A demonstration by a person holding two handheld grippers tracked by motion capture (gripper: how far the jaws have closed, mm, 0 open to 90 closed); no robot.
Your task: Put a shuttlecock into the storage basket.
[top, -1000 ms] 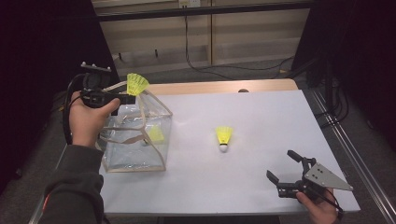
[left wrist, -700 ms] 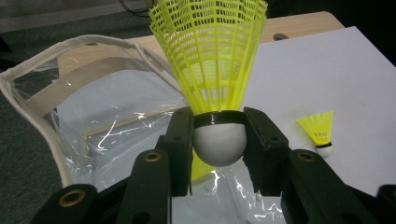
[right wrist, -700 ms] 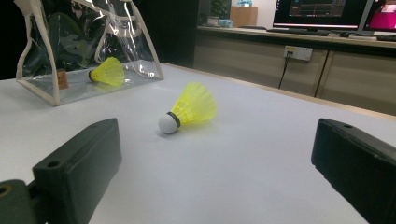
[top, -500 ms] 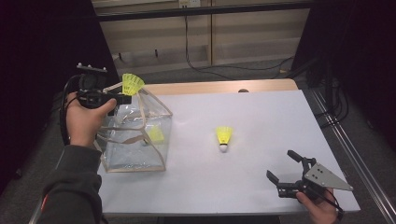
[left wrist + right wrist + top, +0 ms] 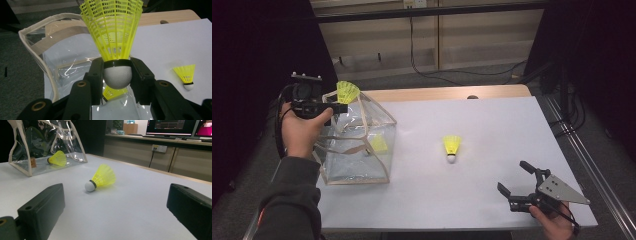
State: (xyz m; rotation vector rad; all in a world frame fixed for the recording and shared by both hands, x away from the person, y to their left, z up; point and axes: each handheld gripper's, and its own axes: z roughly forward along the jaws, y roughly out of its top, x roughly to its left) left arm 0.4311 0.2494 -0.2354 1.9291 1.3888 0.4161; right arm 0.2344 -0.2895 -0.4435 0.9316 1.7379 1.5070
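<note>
Left tool (image 5: 343, 107) clenched on the white cork of a yellow shuttlecock (image 5: 113, 30), held above the top rim of the clear bag (image 5: 357, 165) at desk (image 5: 492, 125) left. Second shuttlecock (image 5: 379, 145) inside bag. Third shuttlecock (image 5: 452, 147) lying mid-desk. Right tool (image 5: 513, 178) released, jaws wide, near front right edge.

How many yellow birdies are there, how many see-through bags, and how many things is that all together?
Yellow shuttlecocks: 3 (held one, one in the bag, one on the table)
Clear bags: 1
Total: 4
</note>
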